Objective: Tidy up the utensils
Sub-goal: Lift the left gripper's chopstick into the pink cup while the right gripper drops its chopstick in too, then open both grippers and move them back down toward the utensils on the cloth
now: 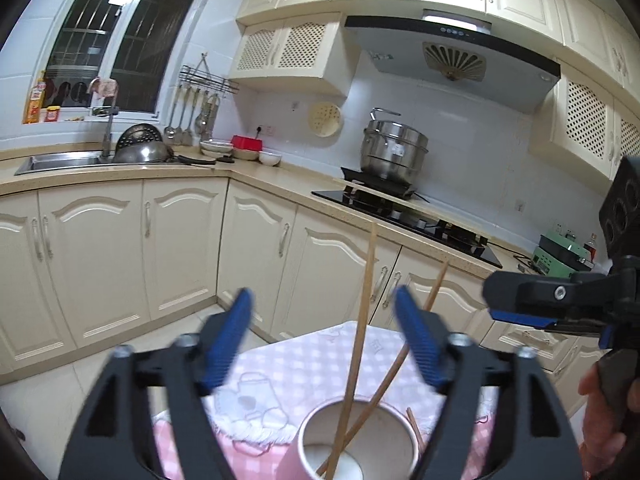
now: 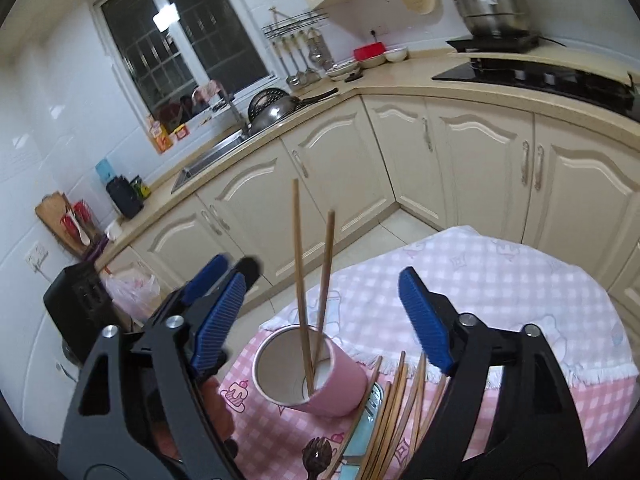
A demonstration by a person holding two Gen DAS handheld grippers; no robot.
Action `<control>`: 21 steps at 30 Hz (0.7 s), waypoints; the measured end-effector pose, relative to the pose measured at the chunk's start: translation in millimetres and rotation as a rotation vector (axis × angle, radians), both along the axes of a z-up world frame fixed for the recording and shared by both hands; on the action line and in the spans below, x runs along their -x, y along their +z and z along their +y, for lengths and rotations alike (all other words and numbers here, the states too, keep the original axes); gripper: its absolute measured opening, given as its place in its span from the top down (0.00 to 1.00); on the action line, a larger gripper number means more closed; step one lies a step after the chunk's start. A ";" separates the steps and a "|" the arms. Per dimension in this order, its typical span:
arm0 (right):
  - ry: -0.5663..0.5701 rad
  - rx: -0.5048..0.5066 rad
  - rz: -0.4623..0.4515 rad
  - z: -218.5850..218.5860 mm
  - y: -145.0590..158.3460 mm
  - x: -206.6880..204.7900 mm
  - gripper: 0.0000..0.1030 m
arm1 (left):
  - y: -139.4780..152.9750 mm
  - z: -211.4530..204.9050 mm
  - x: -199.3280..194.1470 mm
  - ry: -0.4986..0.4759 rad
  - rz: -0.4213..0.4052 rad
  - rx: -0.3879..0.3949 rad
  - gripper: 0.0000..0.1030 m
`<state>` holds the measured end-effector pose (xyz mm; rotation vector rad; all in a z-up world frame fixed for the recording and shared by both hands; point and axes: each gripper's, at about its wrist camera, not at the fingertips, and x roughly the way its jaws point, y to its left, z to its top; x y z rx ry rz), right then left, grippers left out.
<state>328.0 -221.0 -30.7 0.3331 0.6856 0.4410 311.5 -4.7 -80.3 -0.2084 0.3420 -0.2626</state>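
Kitchen, cream cabinets. Pink checked cloth covers counter. Pink cup holds two chopsticks; more chopsticks lie beside. Left claw and right claw wide, empty.

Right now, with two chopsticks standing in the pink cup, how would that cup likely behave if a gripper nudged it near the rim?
The pink cup looks tall and narrow, so a push near the rim would probably tip it rather than slide it. The two chopsticks lean far above the rim, likely adding leverage. The checked cloth underneath may grip its base, making tipping more likely.
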 end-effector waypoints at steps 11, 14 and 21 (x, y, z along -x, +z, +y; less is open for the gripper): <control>-0.083 -0.006 0.030 -30.4 -4.9 15.2 0.06 | 21.1 9.9 34.6 0.039 0.062 -0.049 0.09; -0.087 -0.004 0.041 -33.4 -7.1 20.2 0.06 | 23.1 12.6 42.0 0.051 0.080 -0.060 0.09; -0.104 0.021 0.081 -39.4 -17.9 31.1 0.06 | 17.0 23.6 55.9 0.080 0.145 -0.080 0.09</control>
